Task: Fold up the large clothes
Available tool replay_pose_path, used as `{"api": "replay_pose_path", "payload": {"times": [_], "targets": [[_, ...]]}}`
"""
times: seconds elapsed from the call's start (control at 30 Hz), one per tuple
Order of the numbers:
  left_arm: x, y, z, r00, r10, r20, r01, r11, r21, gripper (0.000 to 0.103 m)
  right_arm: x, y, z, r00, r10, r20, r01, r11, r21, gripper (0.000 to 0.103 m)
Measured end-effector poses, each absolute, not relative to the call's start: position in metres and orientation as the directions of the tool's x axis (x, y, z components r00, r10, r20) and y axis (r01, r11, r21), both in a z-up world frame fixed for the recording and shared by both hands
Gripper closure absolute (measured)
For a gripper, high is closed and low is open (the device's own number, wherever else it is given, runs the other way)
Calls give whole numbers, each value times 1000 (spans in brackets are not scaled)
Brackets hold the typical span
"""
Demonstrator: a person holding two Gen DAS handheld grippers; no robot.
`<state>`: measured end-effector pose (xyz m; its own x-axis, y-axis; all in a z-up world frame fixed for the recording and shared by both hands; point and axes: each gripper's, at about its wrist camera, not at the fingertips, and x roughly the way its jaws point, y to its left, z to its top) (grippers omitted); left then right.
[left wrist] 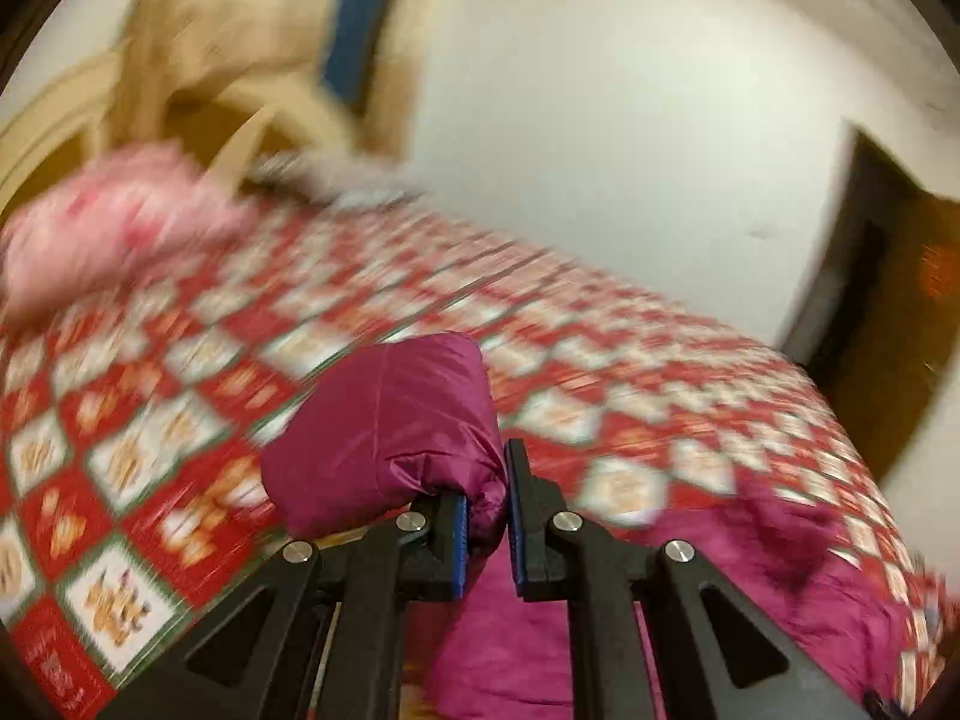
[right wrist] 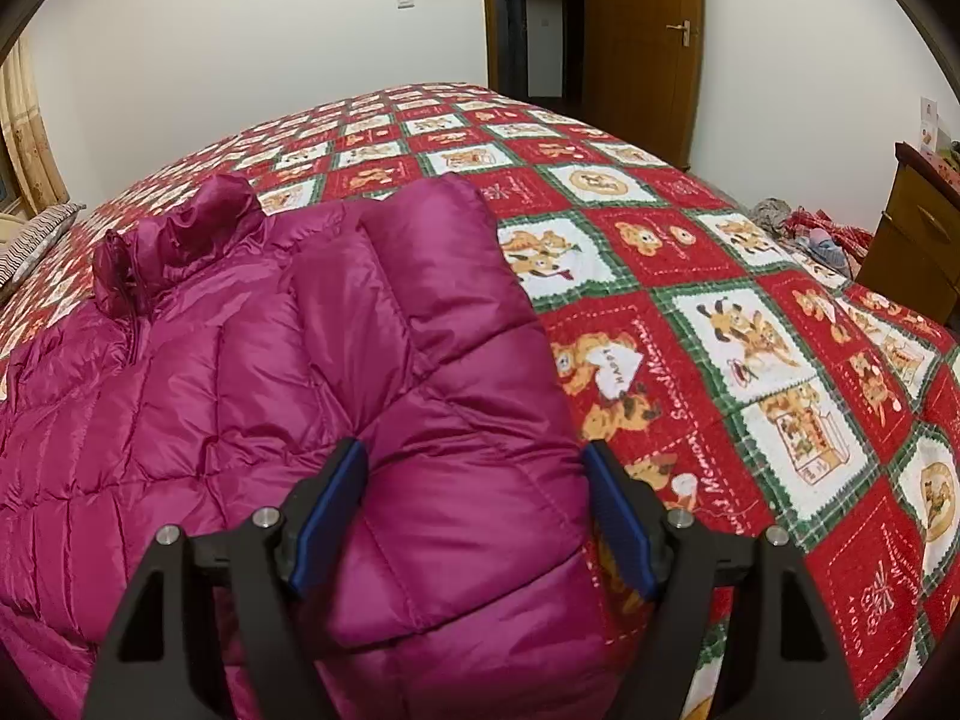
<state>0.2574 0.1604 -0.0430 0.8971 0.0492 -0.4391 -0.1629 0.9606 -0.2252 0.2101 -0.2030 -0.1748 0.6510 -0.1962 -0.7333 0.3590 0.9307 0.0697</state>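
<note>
Both wrist views look forward along their fingers, close over the magenta jacket (right wrist: 252, 360) on the patchwork bedspread (right wrist: 750, 312), sharing these and the white wall (right wrist: 240, 60).

You see a red patchwork quilt (right wrist: 708, 276) covering the bed, a wooden door (right wrist: 645, 18) standing open beyond its far edge, a wooden cabinet (right wrist: 918, 228) and crumpled clothes (right wrist: 804, 228) by its right edge.

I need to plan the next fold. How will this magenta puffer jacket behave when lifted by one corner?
Probably floppy: the part pinched in the left gripper bunches and droops. Likely light for its bulk, since the magenta puffer jacket shows puffy quilted panels. Its glossy shell looks slippery, so it may slide on the quilt or slip from the open right gripper.
</note>
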Motion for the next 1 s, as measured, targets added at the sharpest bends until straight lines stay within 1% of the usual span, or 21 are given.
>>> {"api": "replay_pose_path", "payload": {"times": [0.07, 0.17, 0.23, 0.3, 0.37, 0.47, 0.57, 0.7, 0.8, 0.83, 0.9, 0.93, 0.97, 1.0], "targets": [[245, 120, -21, 927, -36, -373, -38, 981, -191, 93, 211, -203, -175, 652, -194, -733, 358, 931, 72, 26], [228, 63, -6, 934, -144, -328, 116, 988, -105, 93, 210, -203, -175, 654, -192, -732, 358, 930, 76, 26], [217, 33, -8, 923, -206, -326, 199, 979, -52, 93, 210, -203, -175, 654, -192, -732, 358, 930, 76, 26], [207, -2, -19, 908, -251, -336, 275, 961, 27, 93, 209, -203, -175, 656, -190, -731, 358, 930, 80, 26], [200, -28, -36, 886, -284, -367, 333, 940, 77, 93, 209, -204, -175, 657, -186, -730, 358, 930, 85, 26], [191, -70, -68, 843, -328, -426, 409, 906, 112, 93, 209, -204, -176, 659, -184, -729, 358, 929, 90, 26], [188, -104, -92, 800, -355, -483, 459, 881, 113, 93, 209, -204, -175, 660, -183, -729, 358, 929, 90, 26], [189, -139, -123, 769, -322, -552, 476, 865, 159, 92, 209, -205, -176, 660, -182, -728, 358, 929, 92, 26], [200, -145, -140, 720, -307, -622, 479, 868, 126, 91, 209, -205, -176, 661, -180, -728, 357, 929, 95, 26], [203, -146, -144, 713, -297, -636, 471, 874, 120, 88, 209, -205, -176, 662, -180, -728, 357, 929, 95, 26], [212, -145, -153, 689, -269, -673, 453, 884, 111, 67, 209, -205, -176, 662, -178, -728, 357, 929, 98, 26], [215, -147, -158, 673, -262, -692, 451, 887, 103, 47, 209, -205, -176, 663, -178, -728, 357, 929, 98, 26], [217, -147, -161, 653, -267, -709, 452, 888, 81, 39, 209, -204, -176, 663, -177, -727, 357, 929, 99, 26], [218, -147, -163, 642, -275, -716, 454, 888, 66, 38, 209, -205, -176, 663, -178, -727, 357, 929, 99, 26]]}}
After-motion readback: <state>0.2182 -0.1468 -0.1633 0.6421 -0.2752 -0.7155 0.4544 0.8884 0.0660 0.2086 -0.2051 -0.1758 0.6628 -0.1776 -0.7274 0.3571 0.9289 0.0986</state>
